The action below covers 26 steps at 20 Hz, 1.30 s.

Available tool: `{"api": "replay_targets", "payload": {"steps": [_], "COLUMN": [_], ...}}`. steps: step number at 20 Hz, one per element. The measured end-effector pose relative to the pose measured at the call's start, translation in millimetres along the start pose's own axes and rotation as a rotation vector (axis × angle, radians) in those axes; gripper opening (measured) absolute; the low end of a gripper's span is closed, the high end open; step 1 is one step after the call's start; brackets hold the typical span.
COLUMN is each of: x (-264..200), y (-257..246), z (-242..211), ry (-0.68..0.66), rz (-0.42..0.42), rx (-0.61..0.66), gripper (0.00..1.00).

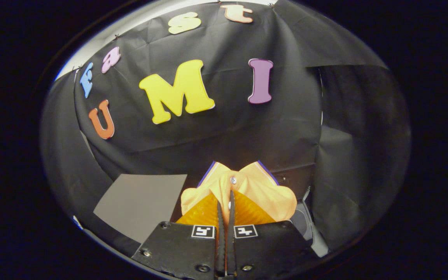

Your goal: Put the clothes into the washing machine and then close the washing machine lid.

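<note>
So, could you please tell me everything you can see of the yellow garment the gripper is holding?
The yellow garment is soft, light cloth, orange-yellow, with a dark blue trim along its upper edges and a small pale button near the middle. It is bunched and pinched between the fingers of the gripper, which are closed nearly together on it, and it bulges out on both sides of them. It hangs raised in front of the booth's black cloth wall, with a grey panel lower down beside it.

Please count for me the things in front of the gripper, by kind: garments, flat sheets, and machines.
Garments: 1, the orange garment, pinched between the fingers of the gripper.
Flat sheets: 1, the grey sheet beside it.
Machines: 1, a partly hidden grey machine behind the garment.
Total: 3.
</note>
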<state>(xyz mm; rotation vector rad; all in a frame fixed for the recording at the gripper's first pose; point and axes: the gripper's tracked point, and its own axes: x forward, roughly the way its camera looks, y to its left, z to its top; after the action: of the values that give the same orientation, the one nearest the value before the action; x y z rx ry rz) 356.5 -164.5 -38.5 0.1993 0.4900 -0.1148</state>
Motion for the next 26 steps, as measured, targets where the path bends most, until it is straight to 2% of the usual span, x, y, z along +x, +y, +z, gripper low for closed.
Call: {"api": "replay_targets", "payload": {"steps": [7,14,19,26], "x": [46,102,138,180], "y": [-17,-55,-83,-104], "z": [-58,-129,-176,-211], "ry": [0.091,0.203,0.300,0.384], "rz": [-0.020,-0.097,-0.160,-0.179], "rx": [-0.066,-0.101,-0.092,-0.005], "gripper": [0.05,0.05,0.05,0.05]}}
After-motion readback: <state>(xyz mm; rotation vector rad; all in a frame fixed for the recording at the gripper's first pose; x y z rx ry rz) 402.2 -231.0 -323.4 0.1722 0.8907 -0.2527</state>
